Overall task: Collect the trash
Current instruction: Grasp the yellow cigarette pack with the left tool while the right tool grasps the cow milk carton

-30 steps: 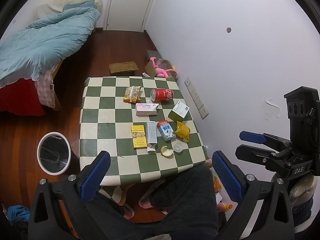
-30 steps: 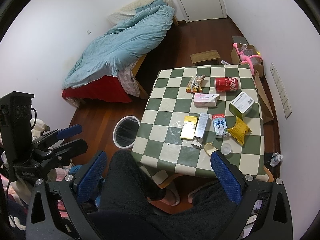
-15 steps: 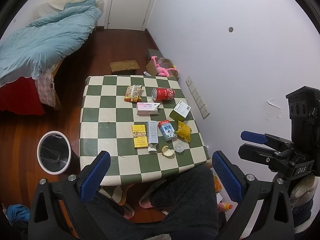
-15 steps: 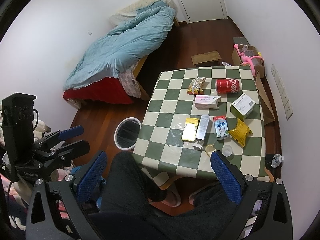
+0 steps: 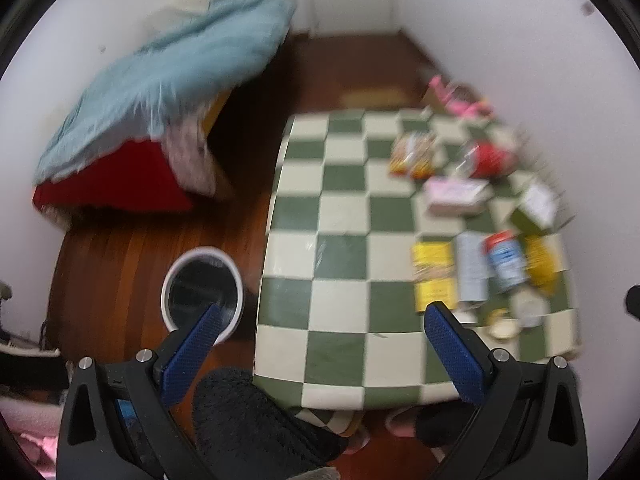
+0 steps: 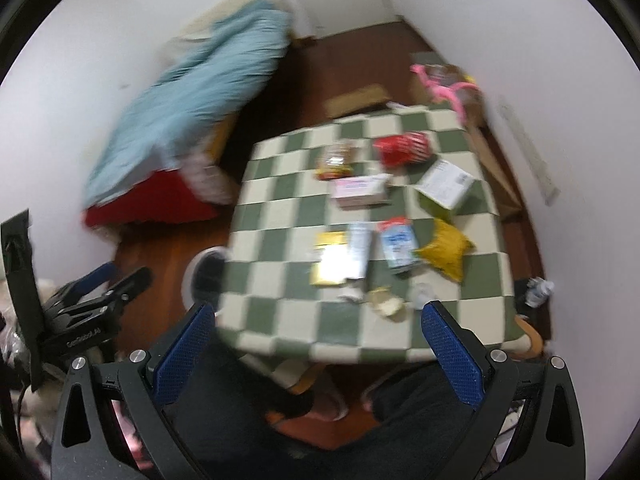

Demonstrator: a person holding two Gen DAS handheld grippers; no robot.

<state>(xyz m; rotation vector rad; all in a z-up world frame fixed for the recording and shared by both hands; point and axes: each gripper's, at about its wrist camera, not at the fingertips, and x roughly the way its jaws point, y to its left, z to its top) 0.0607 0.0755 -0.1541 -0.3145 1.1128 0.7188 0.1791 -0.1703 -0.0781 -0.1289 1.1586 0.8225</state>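
Trash lies on the right half of a green-and-white checked table [image 5: 340, 216]: a red can [image 5: 490, 158], a snack bag [image 5: 414, 154], a pink box [image 5: 456, 194], a green-and-white box [image 5: 536, 208], a yellow box [image 5: 434, 276], a milk carton [image 5: 506, 262] and a yellow bag [image 5: 540, 264]. A white bin [image 5: 202, 292] stands on the floor left of the table. My left gripper [image 5: 324, 348] is open and empty, above the table's near edge. My right gripper [image 6: 316, 344] is also open and empty, short of the can [image 6: 404, 148] and the carton [image 6: 396, 246]. Both views are motion-blurred.
A bed with a blue duvet [image 5: 160, 92] fills the far left. A person's dark-clad legs [image 5: 256, 420] sit under the table's near edge. A pink toy [image 6: 444, 88] and a cardboard box lie by the right wall. A bottle [image 6: 538, 290] stands on the floor, right.
Both cameras have swung and dropped closer to the table. The left view turned leftward, bringing the bin and bed toward the middle, and the right gripper has left that view. Both grippers stay open.
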